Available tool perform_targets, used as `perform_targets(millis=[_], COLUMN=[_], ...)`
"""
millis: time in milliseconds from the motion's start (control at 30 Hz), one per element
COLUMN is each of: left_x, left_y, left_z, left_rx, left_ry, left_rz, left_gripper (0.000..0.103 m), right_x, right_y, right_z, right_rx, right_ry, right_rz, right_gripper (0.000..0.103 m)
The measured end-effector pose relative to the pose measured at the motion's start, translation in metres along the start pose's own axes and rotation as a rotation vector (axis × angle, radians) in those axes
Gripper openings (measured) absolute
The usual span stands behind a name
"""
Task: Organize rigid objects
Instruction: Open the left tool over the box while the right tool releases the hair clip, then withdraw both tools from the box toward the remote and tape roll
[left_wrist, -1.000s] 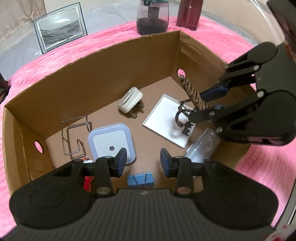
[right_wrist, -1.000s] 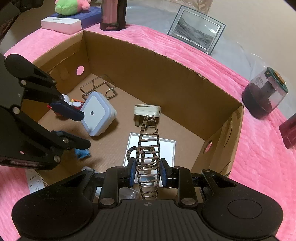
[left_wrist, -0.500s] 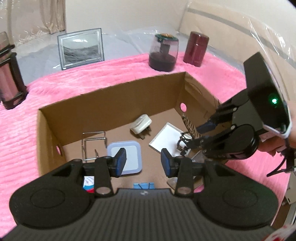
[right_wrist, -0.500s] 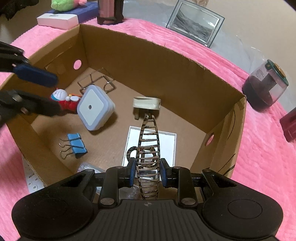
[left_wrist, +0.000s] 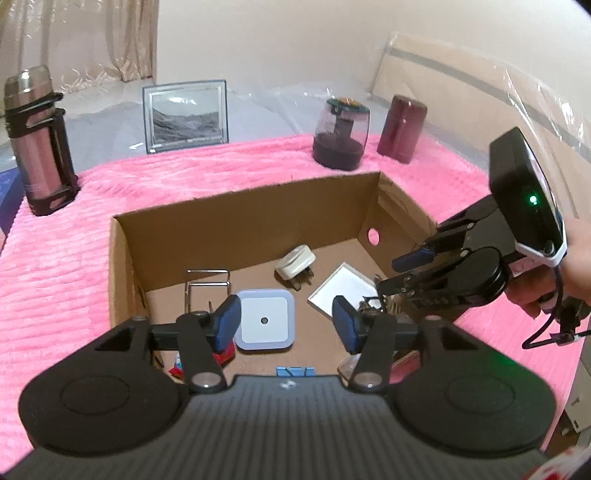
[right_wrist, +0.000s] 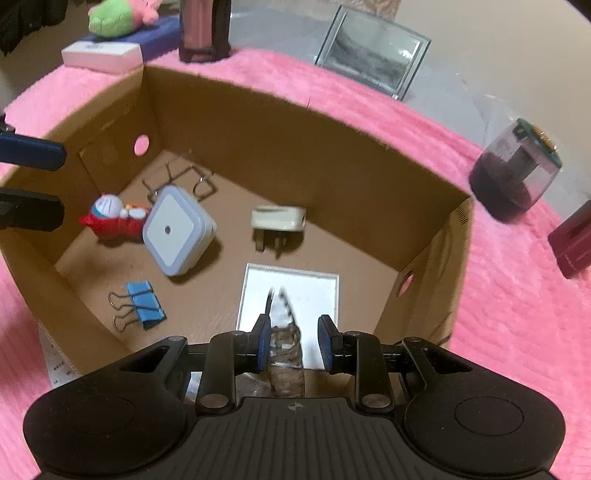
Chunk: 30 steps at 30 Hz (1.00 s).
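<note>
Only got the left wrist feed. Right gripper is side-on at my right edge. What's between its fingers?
Observer: The right wrist view shows a patterned hair clip between the pads of the right gripper, above the flat white square. It's blurred, so I cannot tell if both pads press it.
Operator: Red thing behind my left finger?
Observer: A small toy figure with a blue-and-white head and a red body. It lies on the floor of the cardboard box, right beside the night light.
</note>
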<state>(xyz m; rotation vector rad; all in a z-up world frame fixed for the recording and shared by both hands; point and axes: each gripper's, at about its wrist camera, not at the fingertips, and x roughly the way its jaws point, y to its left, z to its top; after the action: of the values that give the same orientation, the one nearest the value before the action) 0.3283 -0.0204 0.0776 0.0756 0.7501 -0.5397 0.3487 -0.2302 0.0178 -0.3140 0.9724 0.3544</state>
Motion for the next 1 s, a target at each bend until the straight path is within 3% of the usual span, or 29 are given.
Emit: perform_targets(millis=[267,333,400,500,733,1000], left_x=[-0.045,-0.056,-0.067,-0.083,-0.104,-0.107], left_y=[-0.011,-0.015,-0.02,-0.025,-0.039,-0.052], left_z=[-0.019,-0.026,-0.037,-0.056,-0.102,-0.147], left_rx=[-0.017,-0.018,-0.021,-0.053,-0.081,-0.096], left_ry=[-0.093,-0.112,-0.13,-0.151,-0.152,-0.097], left_rz=[0.044,0.055,0.076,0.097,0.162,0.226], left_gripper=[0.068,0.072,0.074,0.077,0.085,0.09], right_x=[-0.066,-0.085,-0.104,-0.126,-0.147,-0.149], right_y=[0.008,0.016,0.025,0.039,0.073,0.099], right_z=[-0.02,-0.031,-0.046,-0.071,-0.136,-0.184], right_rx=[0.052,0.063,0.07,0.107,0.147,0.145], right_ry=[-0.183,-0.236,-0.292,-0.35,-0.404,-0.415], right_rz=[0.003,0.003,0.005,0.015,0.017,0.029], right_gripper=[0.028,0.043,0.052,0.057,0.06,0.061])
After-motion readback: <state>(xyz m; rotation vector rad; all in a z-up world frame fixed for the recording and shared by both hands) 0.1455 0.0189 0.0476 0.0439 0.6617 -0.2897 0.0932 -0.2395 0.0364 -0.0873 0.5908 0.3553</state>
